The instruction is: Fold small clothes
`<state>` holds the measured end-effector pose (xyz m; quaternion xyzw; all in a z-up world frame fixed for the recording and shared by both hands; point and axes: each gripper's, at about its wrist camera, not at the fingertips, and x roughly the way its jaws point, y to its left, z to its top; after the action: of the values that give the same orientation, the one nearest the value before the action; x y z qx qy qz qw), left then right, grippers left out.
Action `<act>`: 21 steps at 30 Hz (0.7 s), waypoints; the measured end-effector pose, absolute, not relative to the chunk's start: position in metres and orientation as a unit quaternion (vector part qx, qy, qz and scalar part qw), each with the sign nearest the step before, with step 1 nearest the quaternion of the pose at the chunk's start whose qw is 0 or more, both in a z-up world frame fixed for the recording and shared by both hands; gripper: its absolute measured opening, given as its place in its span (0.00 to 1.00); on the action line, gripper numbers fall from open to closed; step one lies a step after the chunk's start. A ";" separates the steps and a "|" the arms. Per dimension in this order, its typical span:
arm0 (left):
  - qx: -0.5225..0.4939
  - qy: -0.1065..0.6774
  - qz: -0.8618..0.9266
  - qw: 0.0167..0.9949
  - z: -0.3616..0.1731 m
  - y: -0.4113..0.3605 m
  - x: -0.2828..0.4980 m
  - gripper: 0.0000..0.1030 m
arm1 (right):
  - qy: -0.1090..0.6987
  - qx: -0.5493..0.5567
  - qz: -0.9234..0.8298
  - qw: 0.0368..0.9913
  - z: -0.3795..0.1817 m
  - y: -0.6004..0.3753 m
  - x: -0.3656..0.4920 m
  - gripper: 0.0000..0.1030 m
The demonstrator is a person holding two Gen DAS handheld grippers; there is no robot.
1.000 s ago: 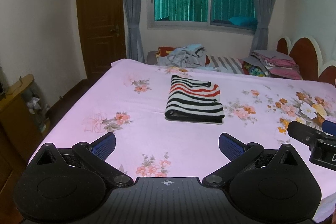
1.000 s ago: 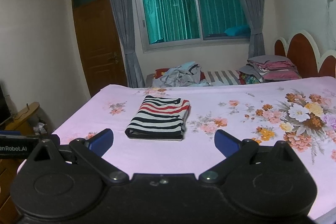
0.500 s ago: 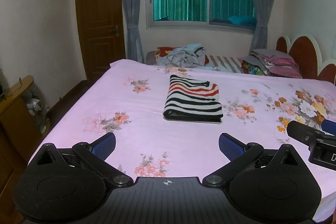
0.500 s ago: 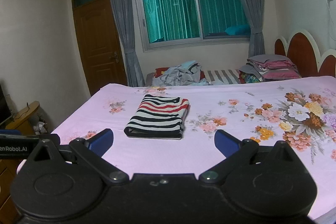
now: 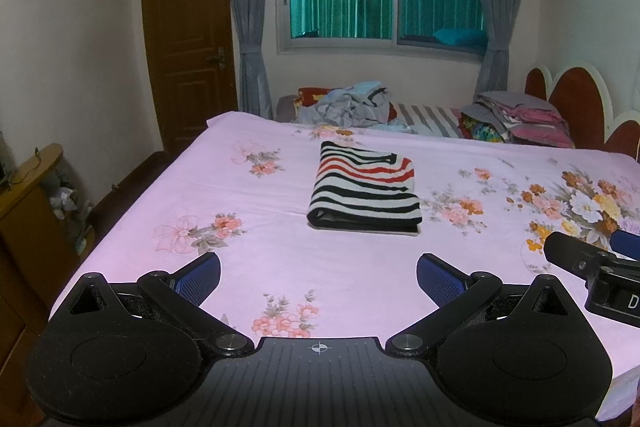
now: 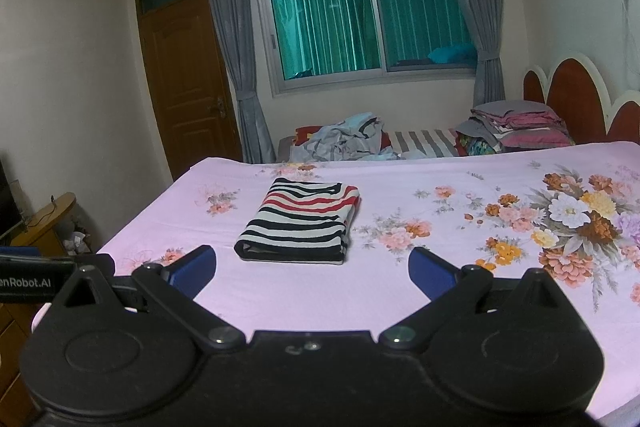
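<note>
Both grippers drifted slightly back; we note left gripper [image 5: 319, 277] and right gripper [image 6: 312, 269] spread, empty. Folded striped shirt [image 5: 365, 191] lies mid-bed [image 5: 248, 251], ahead, long axis away from us, nearer the right.

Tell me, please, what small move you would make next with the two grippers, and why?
Probably reach toward the unfolded clothes pile beyond the bed's far edge. The striped garment already lies folded flat, and both the left gripper and right gripper are open, empty and apart from it.
</note>
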<state>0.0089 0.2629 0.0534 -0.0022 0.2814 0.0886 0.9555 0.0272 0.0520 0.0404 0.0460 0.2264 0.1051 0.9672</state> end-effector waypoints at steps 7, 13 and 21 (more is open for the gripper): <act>-0.001 0.284 0.088 0.955 0.053 0.259 0.013 1.00 | 0.229 0.047 0.105 0.967 0.039 0.052 0.030 1.00; -0.002 0.288 0.086 0.954 0.052 0.255 0.019 1.00 | 0.235 0.049 0.106 0.965 0.037 0.051 0.036 1.00; 0.003 0.288 0.077 0.955 0.048 0.253 0.029 1.00 | 0.242 0.051 0.107 0.963 0.032 0.051 0.045 1.00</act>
<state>0.0286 0.2534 0.0477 0.0031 0.2879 0.0773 0.9545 0.0449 0.0507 0.0322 0.0507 0.2424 0.1066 0.9630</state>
